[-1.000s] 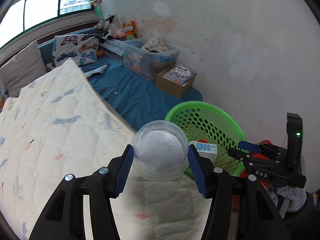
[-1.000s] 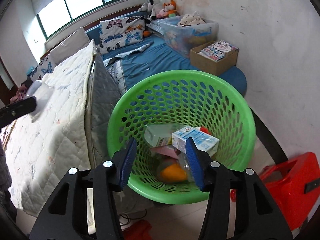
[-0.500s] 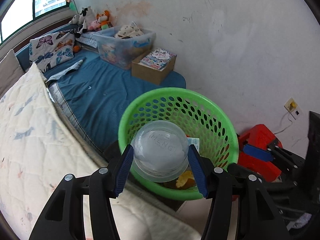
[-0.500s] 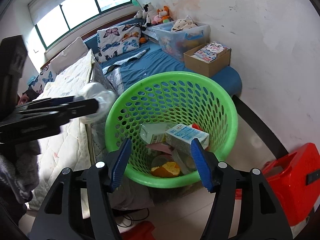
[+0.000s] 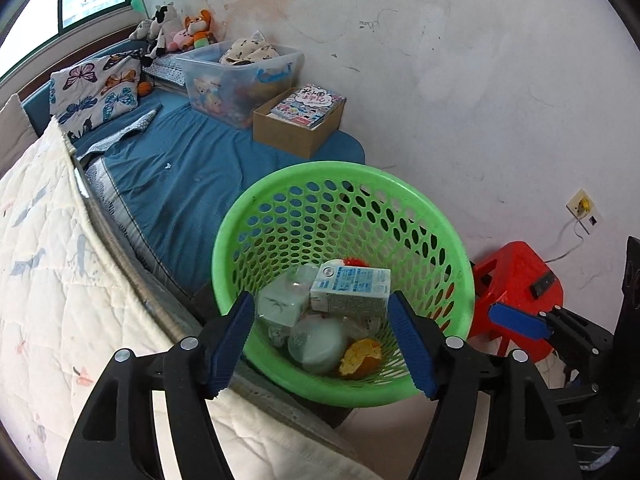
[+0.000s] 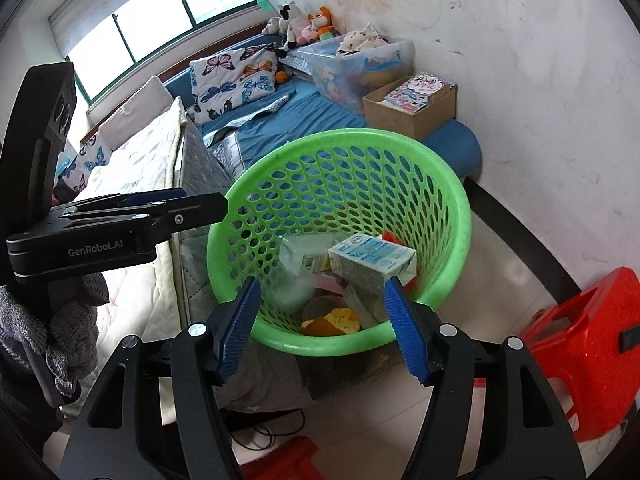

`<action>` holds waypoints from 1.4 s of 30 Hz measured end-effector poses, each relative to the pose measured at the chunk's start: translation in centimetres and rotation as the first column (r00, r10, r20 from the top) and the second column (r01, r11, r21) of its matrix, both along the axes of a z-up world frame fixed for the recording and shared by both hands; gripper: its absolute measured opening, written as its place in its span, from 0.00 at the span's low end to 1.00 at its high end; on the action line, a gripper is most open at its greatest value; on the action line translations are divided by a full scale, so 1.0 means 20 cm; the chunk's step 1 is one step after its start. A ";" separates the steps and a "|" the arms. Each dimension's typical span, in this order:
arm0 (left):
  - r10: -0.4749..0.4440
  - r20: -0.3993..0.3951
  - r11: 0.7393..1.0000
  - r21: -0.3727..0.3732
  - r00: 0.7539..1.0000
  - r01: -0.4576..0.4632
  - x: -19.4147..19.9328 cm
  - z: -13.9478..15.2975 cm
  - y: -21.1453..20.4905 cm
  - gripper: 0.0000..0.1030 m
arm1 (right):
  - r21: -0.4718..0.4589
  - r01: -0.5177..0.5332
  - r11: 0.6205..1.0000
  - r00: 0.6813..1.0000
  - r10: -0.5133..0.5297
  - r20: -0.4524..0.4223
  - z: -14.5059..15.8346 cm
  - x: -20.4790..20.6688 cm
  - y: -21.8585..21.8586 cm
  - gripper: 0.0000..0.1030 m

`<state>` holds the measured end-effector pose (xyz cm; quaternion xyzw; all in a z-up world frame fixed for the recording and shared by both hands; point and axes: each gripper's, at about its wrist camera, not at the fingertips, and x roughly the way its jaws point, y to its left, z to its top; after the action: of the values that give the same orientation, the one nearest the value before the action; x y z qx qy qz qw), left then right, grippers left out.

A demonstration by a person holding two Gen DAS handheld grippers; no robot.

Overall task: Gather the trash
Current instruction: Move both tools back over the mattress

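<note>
Here, over a bright green perforated plastic basket (image 5: 344,184) wedged beside a bed, the left gripper (image 5: 322,344) has just been opening its jaws, which now stand released with nothing between the ribbed blue pads; the clear round plastic cup (image 5: 318,344) lies among the rubbish at the bottom of the basket, next to an orange peel (image 5: 360,356). The right gripper (image 6: 322,322) hovers at the near rim, its jaws also just widened and holding nothing. A blue-and-white waxed milk carton (image 5: 350,290) rests tilted on top of the pile, boxy against a pale rectangular pack (image 5: 282,308) beside it. To finish this drop cleanly, the hands would best lift straight clear of the thin rim, lest a finger catch and tip the light basket. A cream quilted bedspread (image 5: 52,272) and a glossy red plastic stool (image 5: 516,280) flank the basket.
</note>
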<state>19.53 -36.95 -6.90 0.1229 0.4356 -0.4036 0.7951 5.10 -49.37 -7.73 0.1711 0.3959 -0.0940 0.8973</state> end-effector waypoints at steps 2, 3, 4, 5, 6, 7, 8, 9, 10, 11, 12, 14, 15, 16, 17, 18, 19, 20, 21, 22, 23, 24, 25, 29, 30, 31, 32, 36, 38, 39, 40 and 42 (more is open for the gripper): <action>0.012 0.007 1.000 -0.005 1.000 -0.012 -0.01 0.02 0.03 0.68 | -0.004 -0.009 1.000 1.000 0.009 0.003 0.01 0.00 0.02 0.63; 0.020 0.012 1.000 -0.009 1.000 -0.020 -0.01 0.03 0.05 0.69 | -0.006 -0.013 1.000 1.000 0.013 0.005 0.01 0.00 0.03 0.63; 0.028 0.017 0.999 -0.015 0.999 -0.028 -0.01 0.04 0.08 0.70 | -0.005 -0.018 1.000 1.000 0.018 0.008 0.02 0.00 0.05 0.63; 0.040 0.026 0.999 -0.018 0.999 -0.040 -0.01 0.06 0.12 0.72 | -0.004 -0.023 1.000 1.000 0.023 0.009 0.02 0.01 0.06 0.63; 0.054 0.038 0.998 -0.018 0.998 -0.054 -0.01 0.08 0.15 0.74 | -0.003 -0.030 1.000 0.999 0.030 0.011 0.03 0.01 0.08 0.64; 0.064 0.048 0.998 -0.020 0.997 -0.063 -0.02 0.10 0.19 0.74 | -0.005 -0.038 0.999 0.999 0.039 0.016 0.04 0.01 0.10 0.65; 0.074 0.059 0.997 -0.026 0.996 -0.072 -0.02 0.12 0.23 0.75 | -0.007 -0.047 0.999 0.999 0.047 0.019 0.05 0.01 0.11 0.66; 0.088 0.072 0.996 -0.031 0.994 -0.086 -0.03 0.14 0.28 0.76 | -0.010 -0.059 0.998 0.998 0.059 0.022 0.06 0.02 0.14 0.66; 0.100 0.080 0.995 -0.031 0.992 -0.098 -0.04 0.15 0.31 0.77 | -0.013 -0.069 0.998 0.997 0.069 0.026 0.08 0.02 0.17 0.66; 0.115 0.086 0.993 -0.034 0.990 -0.113 -0.04 0.17 0.36 0.79 | -0.014 -0.077 0.997 0.997 0.077 0.030 0.09 0.03 0.19 0.68; 0.127 0.089 0.991 -0.047 0.988 -0.124 -0.05 0.19 0.42 0.80 | -0.013 -0.087 0.996 0.996 0.087 0.034 0.10 0.03 0.21 0.69; 0.163 0.118 0.986 -0.046 0.980 -0.159 -0.07 0.22 0.52 0.82 | -0.021 -0.110 0.994 0.993 0.111 0.050 0.13 0.03 0.27 0.71; 0.176 0.127 0.984 -0.047 0.976 -0.171 -0.08 0.23 0.56 0.84 | -0.028 -0.118 0.993 0.992 0.119 0.052 0.14 0.04 0.30 0.73; 0.197 0.135 0.980 -0.051 0.971 -0.192 -0.08 0.24 0.62 0.85 | -0.035 -0.128 0.991 0.990 0.130 0.054 0.16 0.04 0.33 0.74; 0.219 0.137 0.975 -0.059 0.966 -0.213 -0.09 0.26 0.68 0.86 | -0.038 -0.146 0.989 0.987 0.148 0.059 0.17 0.05 0.37 0.75; 0.240 0.136 0.970 -0.071 0.961 -0.233 -0.10 0.27 0.75 0.88 | -0.041 -0.159 0.986 0.985 0.161 0.061 0.18 0.06 0.41 0.76; 0.256 0.136 0.966 -0.076 0.957 -0.248 -0.11 0.28 0.79 0.89 | -0.049 -0.169 0.984 0.983 0.172 0.064 0.19 0.06 0.44 0.77; 0.277 0.141 0.960 -0.078 0.950 -0.268 -0.12 0.29 0.85 0.89 | -0.057 -0.176 0.983 0.982 0.179 0.066 0.20 0.06 0.47 0.79; 0.295 0.150 0.955 -0.080 0.944 -0.286 -0.13 0.29 0.90 0.90 | -0.060 -0.190 0.980 0.979 0.194 0.068 0.21 0.07 0.50 0.81; 0.321 0.163 0.947 -0.082 0.933 -0.311 -0.15 0.30 0.97 0.90 | -0.058 -0.207 0.977 0.975 0.210 0.070 0.22 0.08 0.53 0.81; 0.343 0.172 0.939 -0.080 0.923 -0.334 -0.16 0.31 1.03 0.91 | -0.059 -0.221 0.973 0.971 0.225 0.074 0.23 0.09 0.57 0.81; 0.365 0.178 0.931 -0.078 0.914 -0.357 -0.18 0.31 1.10 0.91 | -0.062 -0.230 0.971 0.969 0.234 0.075 0.23 0.09 0.60 0.82; 0.380 0.179 0.925 -0.076 0.908 -0.372 -0.19 0.32 1.14 0.91 | -0.064 -0.240 0.969 0.967 0.245 0.076 0.24 0.10 0.63 0.82; 0.448 0.192 0.893 -0.056 0.873 -0.446 -0.24 0.32 1.34 0.92 | -0.057 -0.281 0.958 0.955 0.285 0.086 0.27 0.14 0.76 0.89; 0.467 0.202 0.883 -0.044 0.861 -0.468 -0.26 0.32 1.40 0.92 | -0.057 -0.292 0.955 0.951 0.296 0.090 0.27 0.14 0.79 0.89; 0.479 0.206 0.876 -0.041 0.853 -0.481 -0.27 0.32 1.45 0.92 | -0.062 -0.299 0.952 0.949 0.304 0.089 0.28 0.15 0.82 0.89; 0.491 0.207 0.869 -0.039 0.846 -0.494 -0.29 0.33 1.48 0.92 | -0.068 -0.307 0.949 0.946 0.312 0.087 0.28 0.16 0.86 0.90; 0.557 0.225 0.825 -0.045 0.799 -0.563 -0.34 0.34 1.65 0.92 | -0.060 -0.342 0.938 0.934 0.346 0.089 0.28 0.17 0.97 0.91; 0.585 0.222 0.806 -0.048 0.781 -0.590 -0.36 0.34 1.72 0.92 | -0.060 -0.353 0.934 0.929 0.358 0.093 0.29 0.17 1.02 0.93; 0.596 0.223 0.797 -0.051 0.771 -0.602 -0.38 0.33 1.75 0.92 | -0.065 -0.362 0.930 0.926 0.367 0.093 0.30 0.16 1.05 0.94; 0.612 0.224 0.785 -0.050 0.759 -0.618 -0.39 0.33 1.78 0.92 | -0.076 -0.370 0.926 0.922 0.376 0.093 0.30 0.16 1.08 0.95; 0.637 0.226 0.763 -0.047 0.737 -0.645 -0.41 0.32 1.84 0.92 | -0.101 -0.376 0.921 0.918 0.385 0.096 0.32 0.15 1.11 0.96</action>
<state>11.26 -0.17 -0.47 0.0249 0.3636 -0.0811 0.9277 8.16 -27.12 -1.40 0.0596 0.3657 0.0765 0.9257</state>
